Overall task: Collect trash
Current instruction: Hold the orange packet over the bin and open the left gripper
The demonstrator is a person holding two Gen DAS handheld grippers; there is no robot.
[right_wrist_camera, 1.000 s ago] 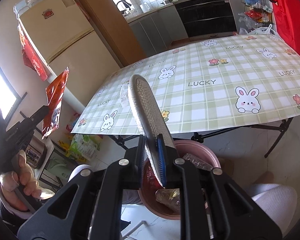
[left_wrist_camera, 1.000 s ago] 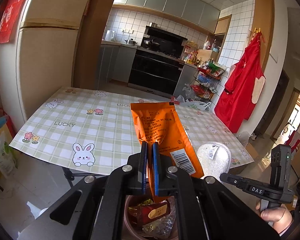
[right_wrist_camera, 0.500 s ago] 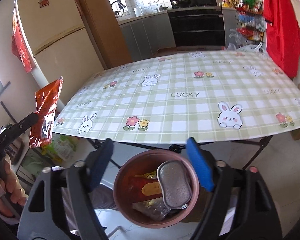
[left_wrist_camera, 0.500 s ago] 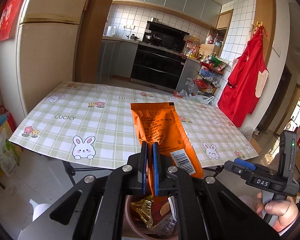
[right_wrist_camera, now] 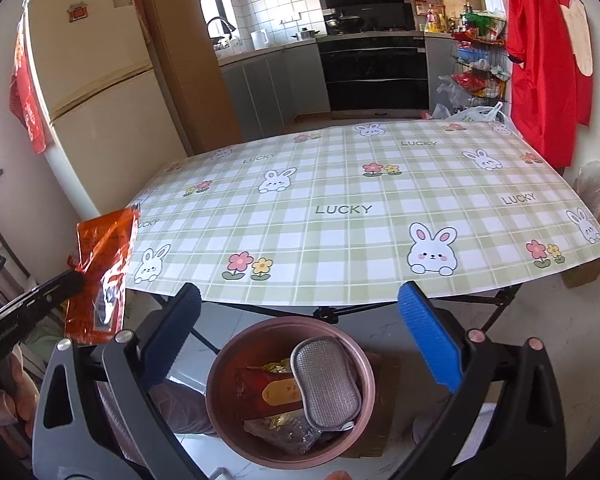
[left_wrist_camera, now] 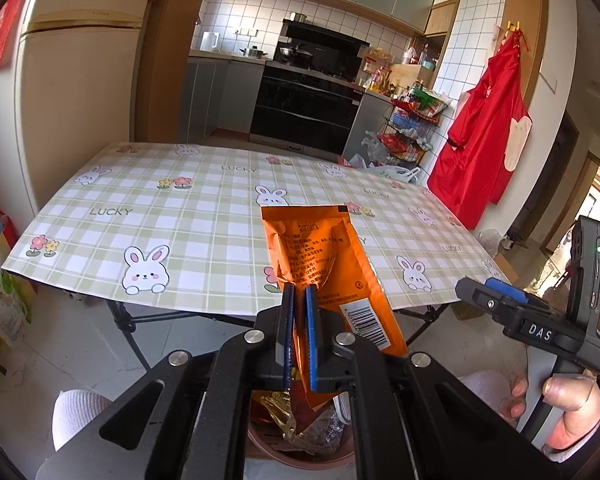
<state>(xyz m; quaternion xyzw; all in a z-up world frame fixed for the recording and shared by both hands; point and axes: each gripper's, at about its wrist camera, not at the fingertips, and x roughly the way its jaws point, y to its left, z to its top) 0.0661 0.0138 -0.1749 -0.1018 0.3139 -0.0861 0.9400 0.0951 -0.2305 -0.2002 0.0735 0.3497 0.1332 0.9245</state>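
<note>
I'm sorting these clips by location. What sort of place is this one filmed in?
A home kitchen with a dining corner, most likely. A stove with a range hood and tiled wall stand at the back, a fridge to the side, and a folding table under a bunny-print cloth in front.

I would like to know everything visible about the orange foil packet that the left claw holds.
The orange foil packet is a flat, glossy, creased pouch with small dark print and a white barcode label near its lower right edge. The left claw is shut on its lower part, so it stands upright, leaning slightly, with its flat top edge uppermost. It hangs in the air in front of the near edge of the green checked tablecloth, above the round pink bin. Only the claw's blue pads touch it.
</note>
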